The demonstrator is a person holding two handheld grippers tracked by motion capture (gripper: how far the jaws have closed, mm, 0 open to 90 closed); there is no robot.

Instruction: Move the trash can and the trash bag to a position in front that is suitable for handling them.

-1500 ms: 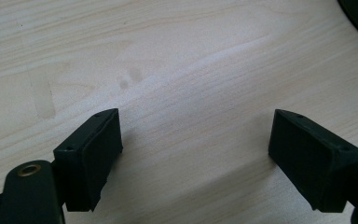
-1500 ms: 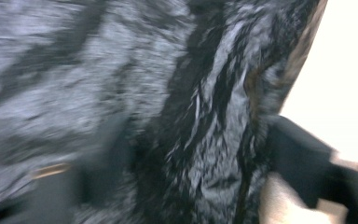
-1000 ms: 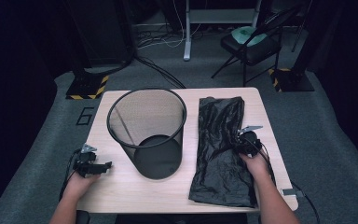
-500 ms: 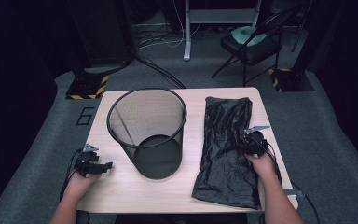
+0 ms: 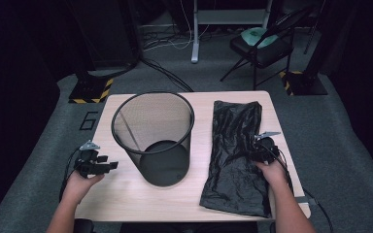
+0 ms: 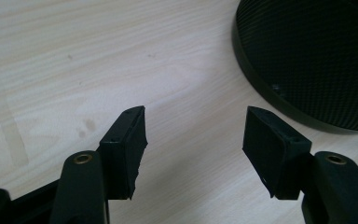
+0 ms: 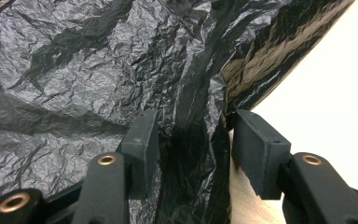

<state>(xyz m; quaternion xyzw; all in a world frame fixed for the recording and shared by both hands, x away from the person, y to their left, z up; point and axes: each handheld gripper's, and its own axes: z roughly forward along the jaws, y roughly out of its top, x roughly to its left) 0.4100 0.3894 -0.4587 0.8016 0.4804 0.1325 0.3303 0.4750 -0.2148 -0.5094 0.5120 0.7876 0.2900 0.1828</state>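
Beyond the far edge of the light wooden table (image 5: 126, 196), a folding chair (image 5: 260, 46) with a pale green object (image 5: 253, 35) on its seat, a white stand (image 5: 194, 34) and loose cables (image 5: 162, 43) occupy the grey carpet (image 5: 335, 121).

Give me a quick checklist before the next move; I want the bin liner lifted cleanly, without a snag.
1. Right tool at the black bag's edge: ok, a fold lies between its jaws.
2. Right tool gripping the bag: not ok, jaws have just been opening and stand apart.
3. Left tool free: ok, nothing between its jaws, which have just been closing.
4. Mesh wastebasket upright with open mouth: ok.
5. Bag lying flat on the table: ok, crumpled but spread.
6. Which end of the bag opens: cannot tell.
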